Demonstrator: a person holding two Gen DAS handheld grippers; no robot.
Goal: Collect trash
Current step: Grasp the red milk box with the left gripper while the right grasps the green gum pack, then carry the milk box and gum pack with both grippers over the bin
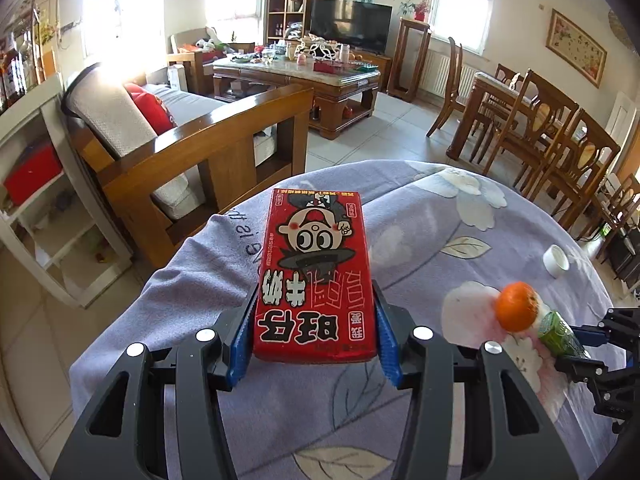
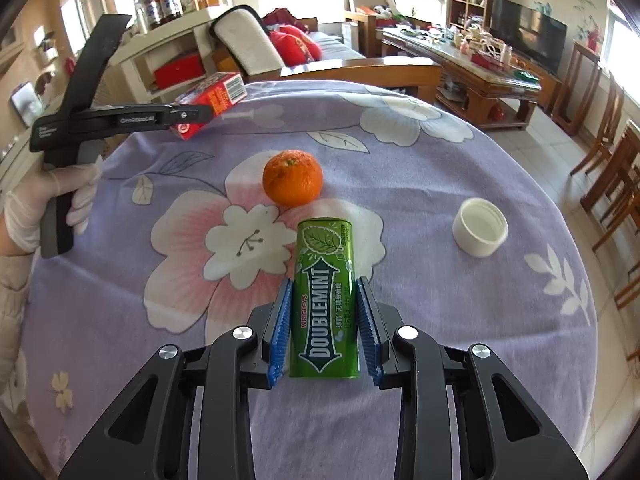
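My left gripper (image 1: 315, 312) is shut on a red milk carton (image 1: 316, 272) with a cartoon face, held above the round table's purple flowered cloth (image 1: 420, 216). The carton also shows in the right wrist view (image 2: 212, 98), held in the left gripper (image 2: 192, 114) at the table's far left. My right gripper (image 2: 324, 308) is shut on a green Doublemint can (image 2: 326, 296), also visible in the left wrist view (image 1: 558, 334). An orange (image 2: 293, 177) sits just beyond the can. A white bottle cap (image 2: 479, 226) lies to the right on the cloth.
A wooden sofa (image 1: 192, 152) stands beyond the table's far edge, with white shelves (image 1: 36, 184) to its left. A coffee table (image 1: 296, 76) and TV (image 1: 350, 24) are farther back. Dining chairs (image 1: 552, 140) stand to the right.
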